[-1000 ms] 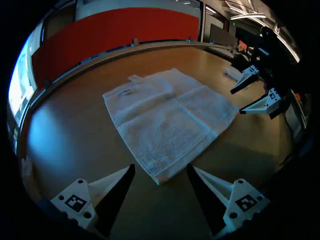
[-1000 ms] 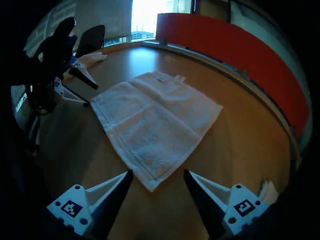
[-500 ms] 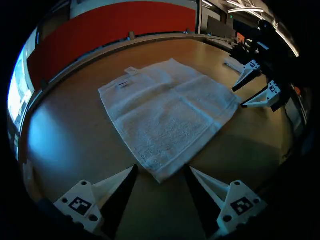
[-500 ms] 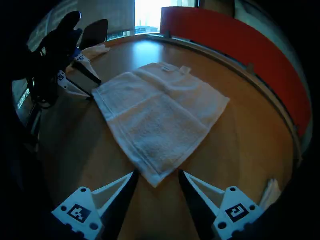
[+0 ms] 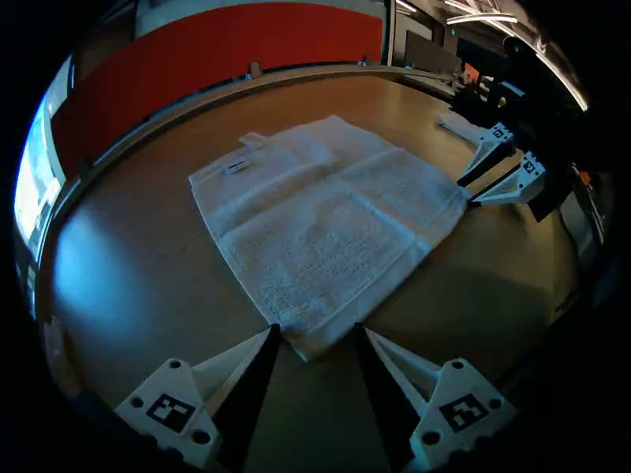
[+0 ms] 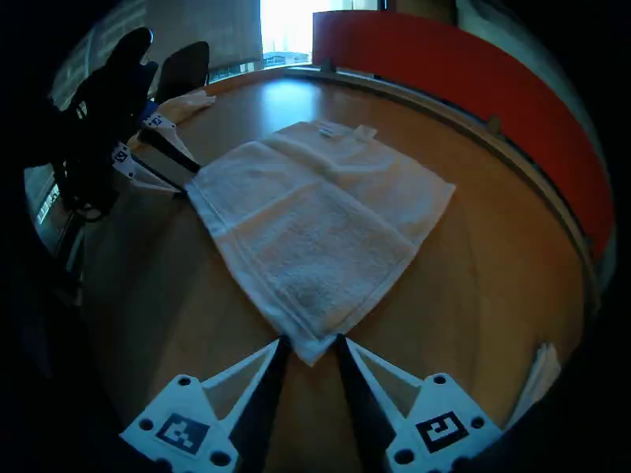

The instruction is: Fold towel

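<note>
One towel (image 5: pixel 323 221), two grippers (image 5: pixel 314 351) (image 6: pixel 310 355)

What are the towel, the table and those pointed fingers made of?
Towel: white terry cloth, likely cotton; it has a nubby looped pile, flat woven border bands and a matte look.
Table: wood or wood-look laminate, can't tell which; the brown top is smooth, with a soft sheen reflecting window light.
Fingers: probably hard plastic; white bodies with black inner faces, matte.
</note>
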Tool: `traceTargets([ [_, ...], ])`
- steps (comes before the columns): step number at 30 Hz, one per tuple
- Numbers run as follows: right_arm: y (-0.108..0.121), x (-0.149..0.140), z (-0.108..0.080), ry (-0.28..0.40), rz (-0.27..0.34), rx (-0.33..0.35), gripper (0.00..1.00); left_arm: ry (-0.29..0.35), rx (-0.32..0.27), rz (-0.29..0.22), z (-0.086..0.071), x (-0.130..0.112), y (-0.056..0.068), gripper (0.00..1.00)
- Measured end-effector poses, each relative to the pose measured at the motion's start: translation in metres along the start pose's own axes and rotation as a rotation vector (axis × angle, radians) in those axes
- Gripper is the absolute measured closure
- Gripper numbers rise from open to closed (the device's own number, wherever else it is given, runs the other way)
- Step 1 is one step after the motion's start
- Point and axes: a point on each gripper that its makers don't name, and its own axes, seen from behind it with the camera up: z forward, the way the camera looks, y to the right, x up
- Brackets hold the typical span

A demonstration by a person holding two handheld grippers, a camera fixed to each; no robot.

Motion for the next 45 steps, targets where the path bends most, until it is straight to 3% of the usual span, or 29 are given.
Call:
traceTargets([
  [7, 0.000, 0.001, 0.000, -0.002, 0.005, -0.005, 0.76, -0.002, 0.005, -0.010, 0.001, 0.000, 0.001, 0.47],
  [11, 0.000, 0.001, -0.001, 0.000, 0.008, -0.007, 0.79, -0.003, 0.007, -0.012, 0.001, 0.000, 0.001, 0.48],
  [15, -0.002, 0.001, -0.003, 0.001, 0.016, 0.001, 0.82, -0.003, 0.021, -0.019, 0.002, 0.001, -0.002, 0.79],
  [23, -0.005, 0.006, -0.004, 0.012, 0.019, -0.002, 0.89, -0.003, 0.028, -0.033, 0.002, 0.004, 0.000, 0.85],
  [33, -0.001, 0.004, -0.009, 0.006, 0.020, -0.020, 0.90, -0.004, 0.022, -0.043, 0.003, 0.006, 0.005, 0.87],
  [45, 0.002, 0.023, -0.019, 0.039, -0.002, -0.020, 0.91, 0.010, 0.034, -0.070, -0.012, 0.023, 0.000, 0.87],
])
